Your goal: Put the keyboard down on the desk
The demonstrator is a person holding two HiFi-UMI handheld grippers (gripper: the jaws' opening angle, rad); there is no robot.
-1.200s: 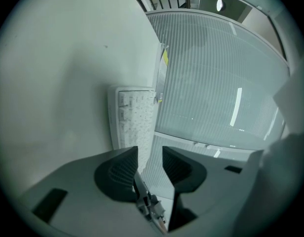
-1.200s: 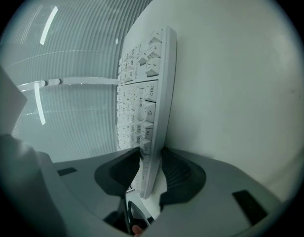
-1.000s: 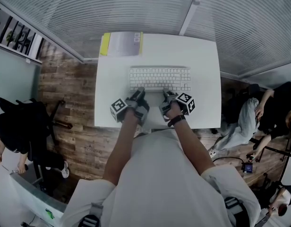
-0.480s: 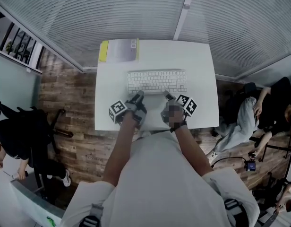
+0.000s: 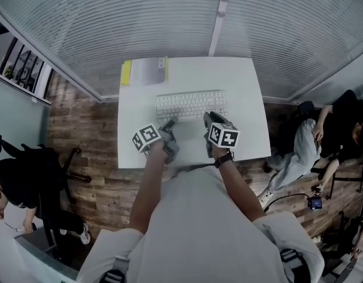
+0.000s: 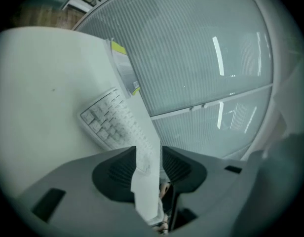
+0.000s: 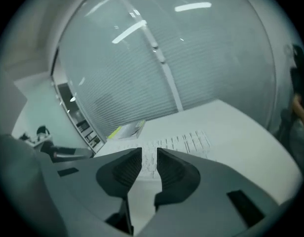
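Left tongs (image 5: 170, 123) tilted on their side, clamped on keyboard (image 5: 191, 105) edge; right tongs (image 5: 207, 118) alongside, jaws just closing, nothing between; forearms extended.

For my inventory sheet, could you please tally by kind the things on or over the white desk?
keyboard: 1
booklet with yellow edge: 1
grippers: 2, left gripper and right gripper
total: 4

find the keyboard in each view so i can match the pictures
head view: keyboard at the picture's centre, in the middle of the white desk.
left gripper view: keyboard left of centre, slanting down toward the bottom middle.
right gripper view: keyboard just below centre, lying across the desk.
shared landmark: the yellow-edged booklet at the desk's far corner, beyond the keyboard.
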